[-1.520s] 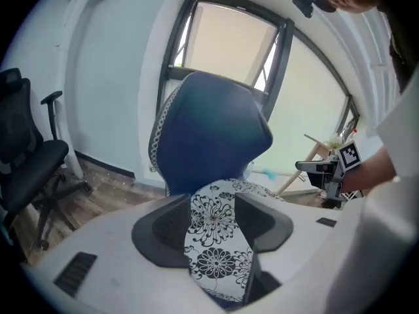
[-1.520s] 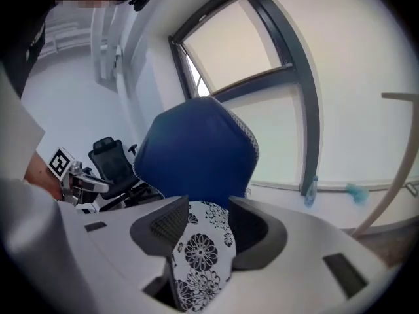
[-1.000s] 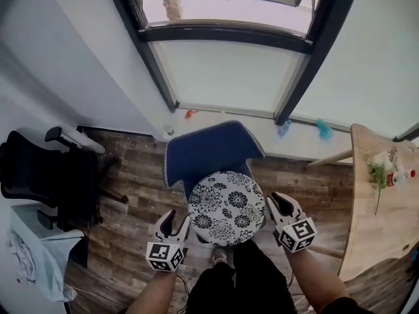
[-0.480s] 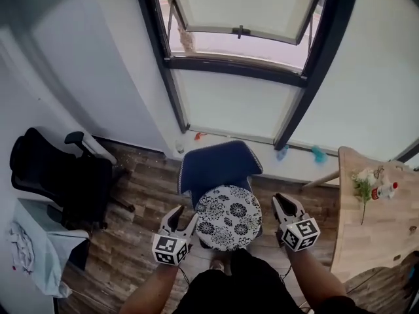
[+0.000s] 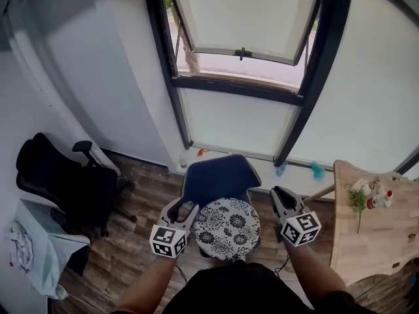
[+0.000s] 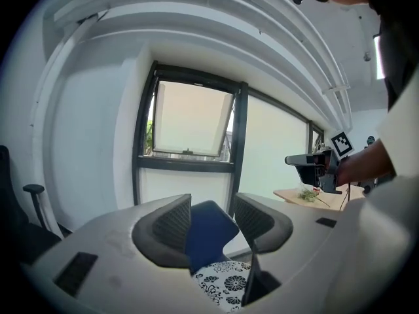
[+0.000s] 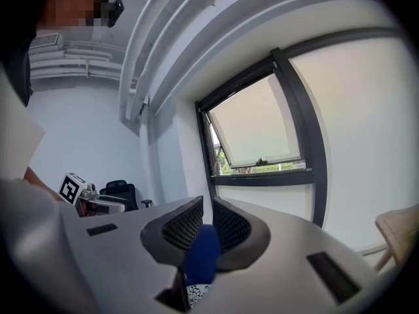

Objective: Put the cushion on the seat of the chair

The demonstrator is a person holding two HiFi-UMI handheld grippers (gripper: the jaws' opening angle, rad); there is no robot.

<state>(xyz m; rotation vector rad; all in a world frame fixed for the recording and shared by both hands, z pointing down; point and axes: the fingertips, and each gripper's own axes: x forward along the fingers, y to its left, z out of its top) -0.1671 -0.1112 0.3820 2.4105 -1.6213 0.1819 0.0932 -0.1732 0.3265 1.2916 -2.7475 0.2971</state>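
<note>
Left gripper (image 5: 182, 209) and right gripper (image 5: 279, 195) are held empty, unclenched; cushion (image 5: 227, 227) between them could be brushed off chair (image 5: 213, 178).

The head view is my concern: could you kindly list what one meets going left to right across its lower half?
First the black office chair, left gripper, patterned cushion, right gripper, wooden table.

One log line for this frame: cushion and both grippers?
cushion: on chair seat | left gripper: open, empty | right gripper: narrow gap, empty
</note>
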